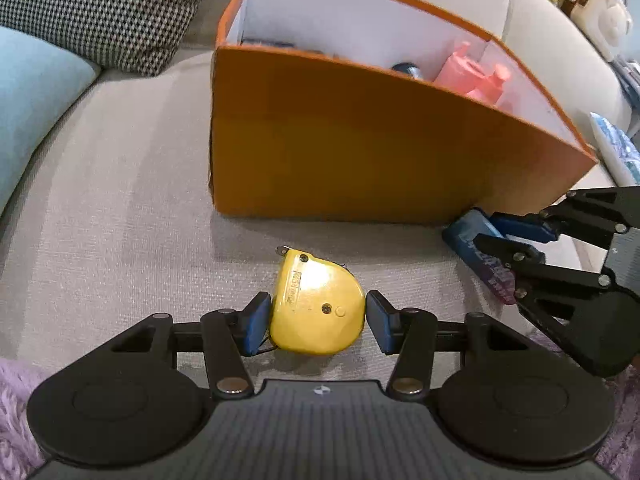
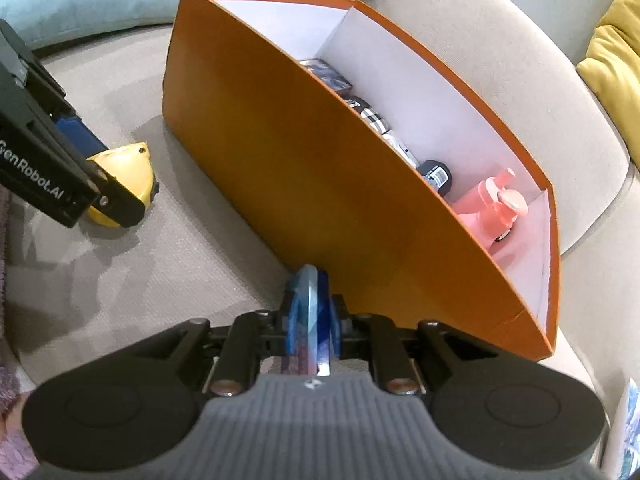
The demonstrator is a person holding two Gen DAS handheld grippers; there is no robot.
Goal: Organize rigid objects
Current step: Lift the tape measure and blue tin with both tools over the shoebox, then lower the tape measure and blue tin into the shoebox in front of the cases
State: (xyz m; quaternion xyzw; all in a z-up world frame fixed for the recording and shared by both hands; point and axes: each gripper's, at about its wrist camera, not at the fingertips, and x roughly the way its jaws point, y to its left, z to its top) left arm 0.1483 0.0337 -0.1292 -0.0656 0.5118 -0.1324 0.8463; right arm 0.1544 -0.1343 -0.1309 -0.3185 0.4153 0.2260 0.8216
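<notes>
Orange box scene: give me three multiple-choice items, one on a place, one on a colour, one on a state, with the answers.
1. Where is the tape measure?
A. inside the box
B. on the sofa in front of the box
C. on a cushion

2. What colour is the pump bottle in the box?
A. pink
B. green
C. black

3. How is the right claw?
A. open and empty
B. shut on the tape measure
C. shut on a blue packet

Answers:
1 B: it lies on the sofa between the left claw's pads.
2 A: pink body and pump head.
3 C: its pads clamp the thin blue packet edge-on.
</notes>
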